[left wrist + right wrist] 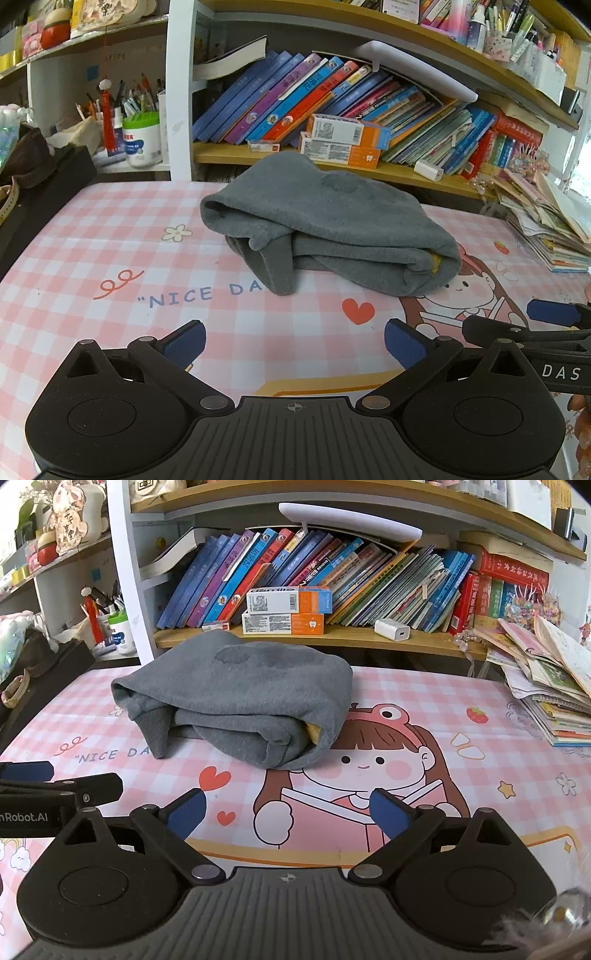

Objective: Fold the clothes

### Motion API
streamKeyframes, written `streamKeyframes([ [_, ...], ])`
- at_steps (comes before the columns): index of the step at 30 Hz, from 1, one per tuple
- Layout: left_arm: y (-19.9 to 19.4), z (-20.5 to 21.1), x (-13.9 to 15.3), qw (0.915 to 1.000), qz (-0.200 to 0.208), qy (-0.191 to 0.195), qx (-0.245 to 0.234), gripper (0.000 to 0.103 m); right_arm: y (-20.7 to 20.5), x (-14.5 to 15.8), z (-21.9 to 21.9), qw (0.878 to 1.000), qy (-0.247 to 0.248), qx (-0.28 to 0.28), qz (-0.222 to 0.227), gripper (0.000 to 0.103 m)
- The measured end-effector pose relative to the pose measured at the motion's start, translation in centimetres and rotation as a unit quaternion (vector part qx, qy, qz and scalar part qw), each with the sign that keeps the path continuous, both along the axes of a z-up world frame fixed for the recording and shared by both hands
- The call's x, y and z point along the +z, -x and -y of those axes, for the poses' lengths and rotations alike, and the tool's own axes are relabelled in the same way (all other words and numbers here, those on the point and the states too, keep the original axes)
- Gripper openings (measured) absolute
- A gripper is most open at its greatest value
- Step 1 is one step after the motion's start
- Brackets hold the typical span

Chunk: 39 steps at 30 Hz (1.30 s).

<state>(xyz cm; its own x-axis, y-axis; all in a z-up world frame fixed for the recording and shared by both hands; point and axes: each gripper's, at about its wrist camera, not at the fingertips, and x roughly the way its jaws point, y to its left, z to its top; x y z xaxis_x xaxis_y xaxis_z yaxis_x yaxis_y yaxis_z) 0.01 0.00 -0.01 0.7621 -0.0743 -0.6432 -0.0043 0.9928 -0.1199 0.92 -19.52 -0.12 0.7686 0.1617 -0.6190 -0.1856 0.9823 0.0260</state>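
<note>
Folded grey garment (325,225) on a pink checked desk mat (110,236), both grippers held back from it.

Left to right: pen pot (142,138), partly cut by the shelf post; left gripper (294,345), jaws wide, nothing between them; garment lying mid-mat, a ribbed cuff sticking out, a yellow patch barely visible inside the fold, its far edge hiding the shelf front; right gripper (287,812), jaws wide and empty; paper stack (550,686), cut off at the frame edge.
</note>
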Motion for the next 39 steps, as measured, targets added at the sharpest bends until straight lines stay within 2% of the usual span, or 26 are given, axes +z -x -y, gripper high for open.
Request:
streamKeyframes([
  [39, -0.06, 0.25, 0.0, 0.9999, -0.011, -0.005, -0.006, 0.103, 0.01, -0.33, 0.15, 1.0, -0.008, -0.002, -0.012, 0.096],
])
